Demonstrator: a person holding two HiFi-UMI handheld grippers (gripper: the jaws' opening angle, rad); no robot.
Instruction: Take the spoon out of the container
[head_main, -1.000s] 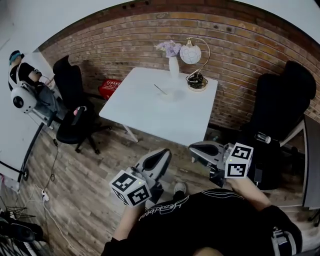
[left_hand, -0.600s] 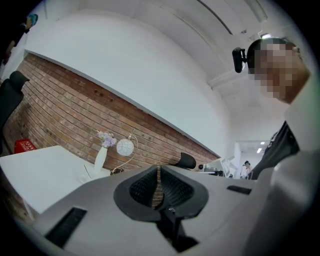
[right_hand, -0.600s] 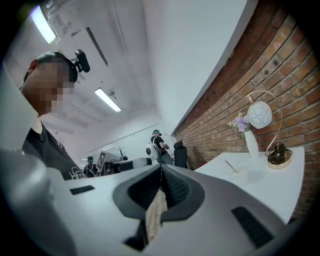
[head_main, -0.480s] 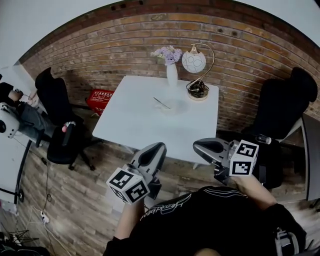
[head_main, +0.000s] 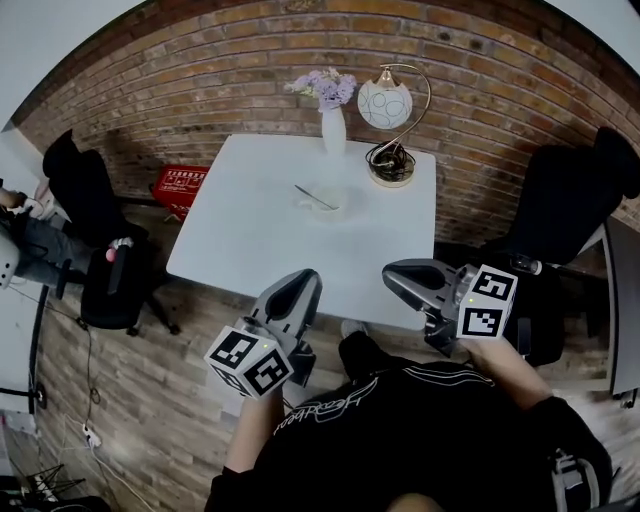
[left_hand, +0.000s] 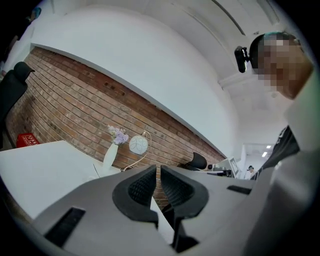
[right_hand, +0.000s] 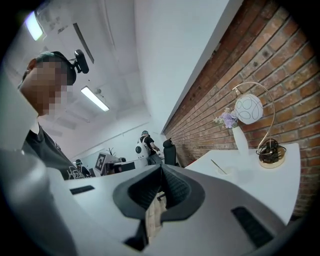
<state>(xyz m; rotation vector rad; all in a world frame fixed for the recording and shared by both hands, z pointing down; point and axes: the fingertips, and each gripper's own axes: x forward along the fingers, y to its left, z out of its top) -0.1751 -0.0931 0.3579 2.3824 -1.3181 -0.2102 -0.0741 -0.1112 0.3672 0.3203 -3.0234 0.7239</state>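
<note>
Head view: white rectangular table with a smooth matt top, set against a rough red brick wall. At the table's far edge stand a slim white vase of lilac flowers and a globe lamp on a curved brass stem. The spoon, thin and metallic, lies slanted in a shallow pale container just in front of the vase, with nothing standing between it and the table's near edge. Off the table's left side are a red slatted crate and a black office chair; another black chair stands off its right side. The left gripper and right gripper, grey moulded shells, overlap the table's near edge, well short of the spoon. Against the earlier frames the table sits larger and closer, and the left chair has slid toward the frame edge. Left gripper view: the left gripper has its ribbed black pads clenched on nothing, with the vase and lamp beyond. Right gripper view: the right gripper is likewise clenched and empty; the spoon and container lie on the table ahead.
</note>
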